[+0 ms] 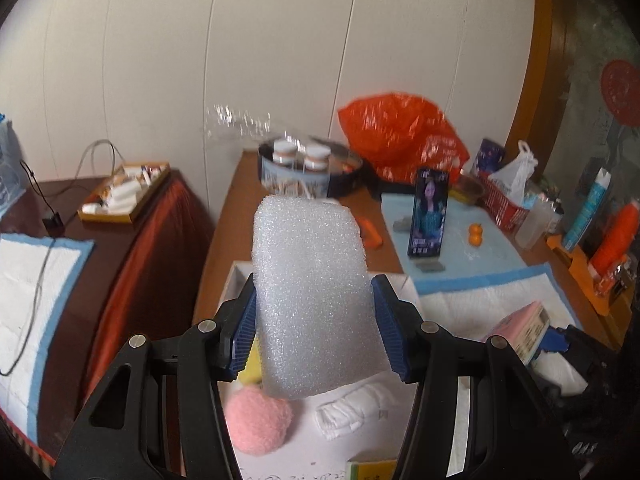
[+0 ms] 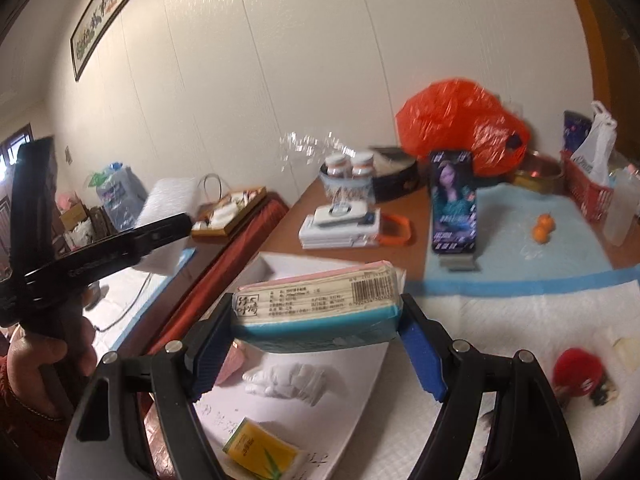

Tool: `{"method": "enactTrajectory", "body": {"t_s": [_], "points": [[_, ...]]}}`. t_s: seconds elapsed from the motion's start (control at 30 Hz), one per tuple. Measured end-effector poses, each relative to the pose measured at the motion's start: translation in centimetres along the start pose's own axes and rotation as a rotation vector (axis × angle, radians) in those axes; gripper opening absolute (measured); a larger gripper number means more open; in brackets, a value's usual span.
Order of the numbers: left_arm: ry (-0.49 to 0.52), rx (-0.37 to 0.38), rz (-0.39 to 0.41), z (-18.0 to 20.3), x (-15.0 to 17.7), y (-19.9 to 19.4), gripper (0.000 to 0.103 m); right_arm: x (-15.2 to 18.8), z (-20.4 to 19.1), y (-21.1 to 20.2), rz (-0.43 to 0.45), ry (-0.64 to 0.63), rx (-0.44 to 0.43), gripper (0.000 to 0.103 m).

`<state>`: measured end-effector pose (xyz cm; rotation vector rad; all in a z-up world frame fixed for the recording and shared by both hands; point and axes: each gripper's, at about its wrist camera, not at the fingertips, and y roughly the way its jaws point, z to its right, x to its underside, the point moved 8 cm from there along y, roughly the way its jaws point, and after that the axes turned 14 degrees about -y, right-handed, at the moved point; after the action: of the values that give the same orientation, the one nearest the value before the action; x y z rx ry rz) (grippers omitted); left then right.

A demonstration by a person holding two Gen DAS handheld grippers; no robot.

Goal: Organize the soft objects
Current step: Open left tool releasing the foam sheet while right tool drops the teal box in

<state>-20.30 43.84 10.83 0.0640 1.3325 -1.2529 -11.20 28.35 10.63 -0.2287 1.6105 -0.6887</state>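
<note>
My left gripper (image 1: 316, 280) is shut on an upright white foam block (image 1: 312, 292), its blue pads pressing both sides. Under it lies a shallow white box (image 1: 236, 276) holding a pink fluffy ball (image 1: 258, 420), a rolled white cloth (image 1: 352, 408) and a yellow packet (image 1: 372, 470). My right gripper (image 2: 318, 306) is shut on a flat tissue pack (image 2: 316, 308) with pink, white and blue layers, held over the same white box (image 2: 352, 380). The white cloth (image 2: 288, 380) and yellow packet (image 2: 260, 448) lie below it. A red plush toy (image 2: 580, 372) rests on the white pad at right.
A phone (image 2: 454, 208) stands upright on the blue-edged pad (image 2: 520, 276). Behind are an orange plastic bag (image 2: 460, 120), a round tin with jars (image 2: 352, 184), small oranges (image 2: 543, 227) and a red basket (image 2: 588, 196). A side table with a wooden tray (image 1: 124, 192) is at left.
</note>
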Motion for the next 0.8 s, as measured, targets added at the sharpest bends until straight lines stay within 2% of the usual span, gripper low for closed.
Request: {"method": "enactTrajectory", "body": {"t_s": [0.17, 0.23, 0.37, 0.4, 0.43, 0.5, 0.63, 0.67, 0.8], "points": [[-0.021, -0.047, -0.098, -1.6, 2.0, 3.8, 0.055, 3.3, -1.9, 3.9, -0.108, 0.002, -0.027, 0.079], [-0.049, -0.065, -0.114, -2.5, 2.1, 4.6, 0.055, 3.9, -2.3, 4.8, -0.129, 0.004, -0.027, 0.079], [-0.1, -0.054, -0.139, -3.4, 2.0, 5.6, 0.058, 3.7, -2.3, 6.1, -0.134, 0.0, -0.009, 0.08], [-0.105, -0.055, -0.141, -3.5, 2.0, 5.8, 0.071, 3.7, -2.3, 6.2, -0.133, -0.002, -0.005, 0.08], [-0.105, -0.058, -0.138, -3.5, 2.0, 5.9, 0.089, 3.6, -2.4, 6.3, -0.134, -0.003, -0.005, 0.081], [-0.101, -0.07, -0.106, -3.5, 1.6, 5.8, 0.103, 3.7, -2.7, 6.9, -0.149, -0.016, -0.01, 0.085], [-0.126, -0.053, -0.081, -3.6, 1.2, 5.3, 0.103, 4.0, -2.8, 7.1, -0.153, -0.024, -0.003, 0.092], [-0.133, -0.046, -0.078, -3.7, 1.0, 5.1, 0.103, 4.1, -2.8, 7.0, -0.159, -0.029, 0.01, 0.103], [-0.151, -0.03, -0.05, -3.5, 0.6, 3.8, 0.103, 3.8, -2.6, 6.4, -0.144, -0.027, 0.014, 0.103]]}}
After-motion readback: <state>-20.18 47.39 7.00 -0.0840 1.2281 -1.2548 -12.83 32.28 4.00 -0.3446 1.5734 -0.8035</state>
